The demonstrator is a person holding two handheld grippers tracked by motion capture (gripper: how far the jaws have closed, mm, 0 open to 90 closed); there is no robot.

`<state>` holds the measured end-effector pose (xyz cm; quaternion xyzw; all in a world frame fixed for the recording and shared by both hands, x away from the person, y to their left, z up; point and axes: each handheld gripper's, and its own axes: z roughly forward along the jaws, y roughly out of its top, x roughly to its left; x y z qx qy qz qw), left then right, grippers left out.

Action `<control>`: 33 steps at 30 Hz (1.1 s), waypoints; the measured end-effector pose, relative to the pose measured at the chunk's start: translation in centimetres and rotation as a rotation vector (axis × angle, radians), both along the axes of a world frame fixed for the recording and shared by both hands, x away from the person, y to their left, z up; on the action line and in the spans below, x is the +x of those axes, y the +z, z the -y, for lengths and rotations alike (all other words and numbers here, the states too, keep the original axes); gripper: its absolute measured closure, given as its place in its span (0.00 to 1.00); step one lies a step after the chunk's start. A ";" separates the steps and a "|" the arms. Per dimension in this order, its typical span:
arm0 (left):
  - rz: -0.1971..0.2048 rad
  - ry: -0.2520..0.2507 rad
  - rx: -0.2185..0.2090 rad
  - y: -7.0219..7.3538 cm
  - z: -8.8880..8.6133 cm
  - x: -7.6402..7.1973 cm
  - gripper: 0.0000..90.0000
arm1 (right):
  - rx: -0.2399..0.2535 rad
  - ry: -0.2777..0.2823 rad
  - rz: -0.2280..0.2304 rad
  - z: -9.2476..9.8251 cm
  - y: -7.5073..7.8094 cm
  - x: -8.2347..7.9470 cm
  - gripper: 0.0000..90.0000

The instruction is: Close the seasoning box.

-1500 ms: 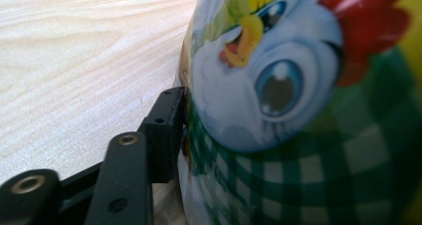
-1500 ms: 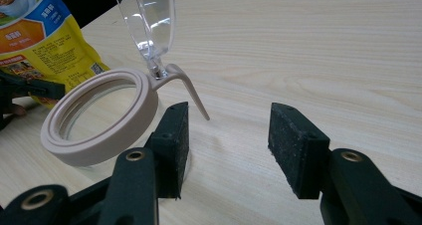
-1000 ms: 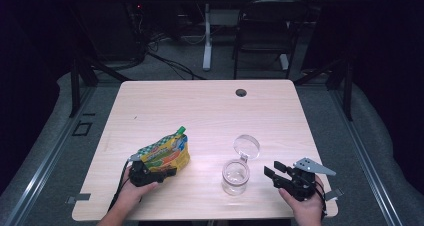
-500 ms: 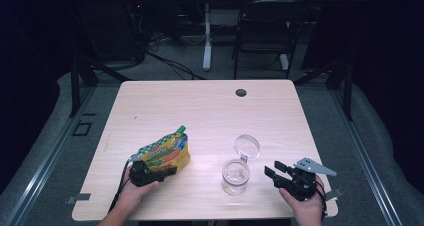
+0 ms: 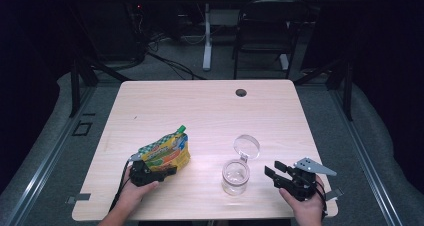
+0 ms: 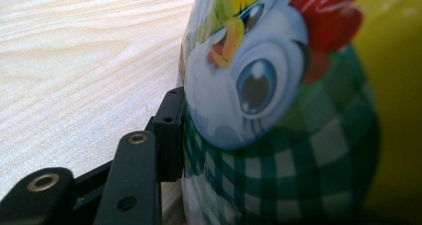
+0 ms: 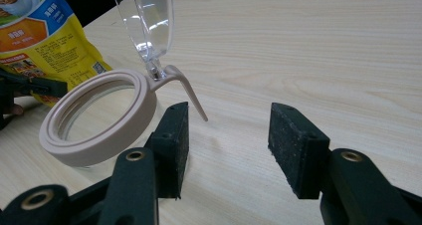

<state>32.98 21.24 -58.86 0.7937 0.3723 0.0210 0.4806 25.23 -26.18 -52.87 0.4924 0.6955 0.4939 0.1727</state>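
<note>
Snack pouch [image 5: 166, 150] clamped in left gripper [image 5: 159, 171] (jar [image 5: 235, 175] nearby), right gripper [image 5: 274, 172] agape

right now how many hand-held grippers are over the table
2. The left hand-held gripper is at the near left of the table, against the yellow snack pouch. The right hand-held gripper is at the near right, jaws open, beside the open glass jar.

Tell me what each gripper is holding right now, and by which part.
The left gripper grips the yellow snack pouch at its lower end. The right gripper stands open, holding nothing, beside the jar.
</note>
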 end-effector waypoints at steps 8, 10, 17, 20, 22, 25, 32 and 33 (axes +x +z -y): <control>0.003 -0.004 0.007 0.1 0.0 0.0 0.61 | -0.002 -0.001 0.002 0.0 0.0 0.0 0.56; 0.007 -0.002 0.016 0.2 0.0 0.0 0.61 | -0.001 -0.001 0.005 0.0 0.0 0.0 0.56; 0.013 -0.003 0.027 0.5 0.1 -0.1 0.61 | -0.007 -0.002 0.013 0.0 0.1 0.0 0.56; 0.023 -0.002 0.038 0.8 0.1 -0.2 0.61 | -0.011 -0.001 0.025 -0.1 0.1 -0.1 0.56; 0.032 -0.005 0.046 0.9 0.1 -0.3 0.61 | -0.016 -0.003 0.027 -0.1 0.1 -0.1 0.56; 0.043 -0.005 0.054 1.1 0.2 -0.4 0.61 | -0.019 -0.001 0.033 -0.2 0.1 -0.1 0.56; 0.086 -0.014 0.081 1.9 0.3 -0.7 0.61 | -0.033 0.000 0.047 -0.3 0.1 -0.2 0.56; 0.092 -0.016 0.084 2.0 0.3 -0.7 0.61 | -0.035 0.003 0.051 -0.4 0.2 -0.2 0.56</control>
